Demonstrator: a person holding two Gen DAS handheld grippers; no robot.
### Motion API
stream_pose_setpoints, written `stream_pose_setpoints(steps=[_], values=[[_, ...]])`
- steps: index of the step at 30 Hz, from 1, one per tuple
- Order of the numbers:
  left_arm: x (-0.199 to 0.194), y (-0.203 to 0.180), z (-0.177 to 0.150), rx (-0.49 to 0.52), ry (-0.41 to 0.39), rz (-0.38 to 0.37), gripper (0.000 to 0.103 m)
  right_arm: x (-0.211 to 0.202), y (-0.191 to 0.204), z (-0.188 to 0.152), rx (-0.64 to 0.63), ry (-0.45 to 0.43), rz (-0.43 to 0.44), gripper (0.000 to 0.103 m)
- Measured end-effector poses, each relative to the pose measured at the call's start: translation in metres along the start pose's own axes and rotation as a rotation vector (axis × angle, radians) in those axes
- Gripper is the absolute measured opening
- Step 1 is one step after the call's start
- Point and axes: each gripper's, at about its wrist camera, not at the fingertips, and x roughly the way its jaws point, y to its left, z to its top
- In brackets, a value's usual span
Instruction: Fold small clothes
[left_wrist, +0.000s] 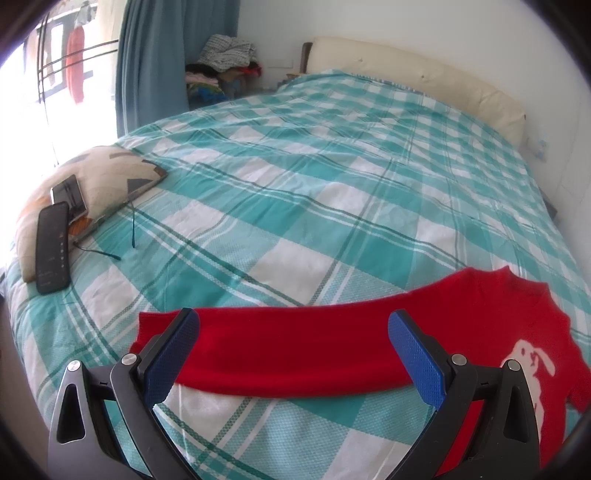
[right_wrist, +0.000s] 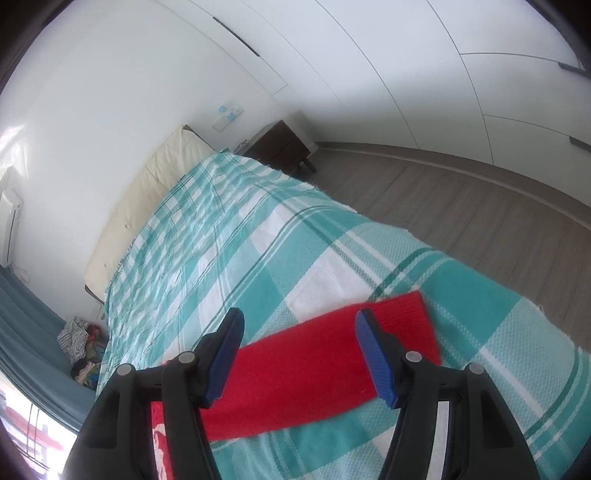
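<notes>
A small red sweater (left_wrist: 480, 325) with a white rabbit print lies flat on the teal checked bedspread (left_wrist: 295, 184). Its left sleeve (left_wrist: 288, 350) stretches out sideways. My left gripper (left_wrist: 293, 347) is open, jaws wide apart over that sleeve, holding nothing. In the right wrist view the other red sleeve (right_wrist: 306, 365) lies stretched toward the bed's right edge, cuff at the far end. My right gripper (right_wrist: 299, 354) is open above that sleeve, empty. A bit of the rabbit print (right_wrist: 160, 446) shows at the lower left.
A patterned cushion (left_wrist: 96, 184) with two phones (left_wrist: 53, 247) lies at the bed's left edge. A cream headboard (left_wrist: 424, 77), a clothes pile (left_wrist: 225, 62) and blue curtain are beyond. A dark nightstand (right_wrist: 280, 147) and wooden floor (right_wrist: 461, 206) lie right of the bed.
</notes>
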Motion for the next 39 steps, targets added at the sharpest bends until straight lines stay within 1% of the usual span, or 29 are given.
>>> stream_pose_setpoints(steps=[2, 4, 7, 9, 11, 12, 14, 17, 20, 23, 24, 25, 26, 27, 29, 30, 32, 34, 36, 37, 39], values=[[0.000, -0.001, 0.000, 0.006, 0.002, 0.003, 0.102, 0.007, -0.014, 0.000, 0.030, 0.047, -0.037, 0.062], [0.000, -0.002, 0.000, 0.011, 0.004, 0.007, 0.102, 0.010, -0.028, -0.006, 0.079, 0.091, -0.088, 0.062], [0.000, -0.003, 0.001, 0.010, 0.006, 0.003, 0.102, 0.012, -0.040, -0.013, 0.122, 0.117, -0.105, 0.062], [0.000, -0.005, 0.000, 0.015, 0.006, 0.003, 0.102, 0.016, -0.037, -0.011, 0.075, 0.120, -0.124, 0.062], [0.001, -0.007, -0.001, 0.023, 0.008, 0.007, 0.102, 0.022, -0.034, -0.008, 0.017, 0.113, -0.181, 0.062], [0.001, -0.007, -0.002, 0.026, 0.009, 0.009, 0.102, 0.025, -0.037, -0.007, 0.015, 0.111, -0.196, 0.062], [0.001, -0.007, -0.002, 0.030, 0.010, 0.012, 0.102, 0.034, -0.047, -0.007, 0.056, 0.145, -0.177, 0.061], [0.002, -0.004, -0.001, 0.018, 0.012, 0.015, 0.102, 0.039, -0.057, -0.005, 0.094, 0.155, -0.136, 0.060], [0.006, 0.000, -0.001, -0.009, 0.031, 0.001, 0.102, 0.049, -0.061, -0.004, 0.080, 0.187, -0.114, 0.060], [0.009, -0.001, -0.002, -0.017, 0.049, -0.009, 0.102, 0.057, -0.061, -0.005, 0.049, 0.223, -0.111, 0.060], [0.010, -0.001, -0.002, -0.015, 0.050, -0.006, 0.102, 0.058, -0.059, -0.004, 0.031, 0.233, -0.121, 0.056], [0.010, -0.002, -0.002, -0.011, 0.050, -0.003, 0.102, 0.060, -0.056, -0.003, -0.002, 0.241, -0.156, 0.049], [0.010, -0.003, -0.002, -0.008, 0.050, 0.000, 0.102, 0.061, -0.052, -0.003, -0.043, 0.246, -0.198, 0.024], [0.010, -0.003, -0.002, -0.009, 0.051, 0.000, 0.102, 0.060, -0.050, -0.004, -0.065, 0.248, -0.207, 0.012], [0.010, -0.003, -0.002, -0.010, 0.051, -0.002, 0.102, 0.052, -0.045, -0.003, -0.084, 0.219, -0.232, 0.008], [0.010, -0.003, -0.002, -0.010, 0.050, -0.002, 0.102, 0.046, -0.039, -0.001, -0.107, 0.190, -0.261, 0.007], [0.010, -0.003, -0.002, -0.010, 0.049, -0.002, 0.102, 0.040, -0.029, 0.000, -0.170, 0.143, -0.351, 0.006], [0.010, -0.003, -0.002, -0.012, 0.050, -0.001, 0.102, 0.043, -0.023, -0.002, -0.205, 0.145, -0.383, 0.005], [0.010, -0.001, -0.002, -0.024, 0.051, -0.005, 0.102, 0.039, -0.013, -0.002, -0.236, 0.111, -0.376, 0.005], [0.010, 0.001, -0.001, -0.033, 0.052, -0.010, 0.102, 0.031, -0.003, 0.000, -0.254, 0.077, -0.353, 0.005], [0.011, 0.005, 0.000, -0.051, 0.051, -0.017, 0.102, 0.011, 0.028, 0.002, -0.296, 0.005, -0.253, 0.005]])
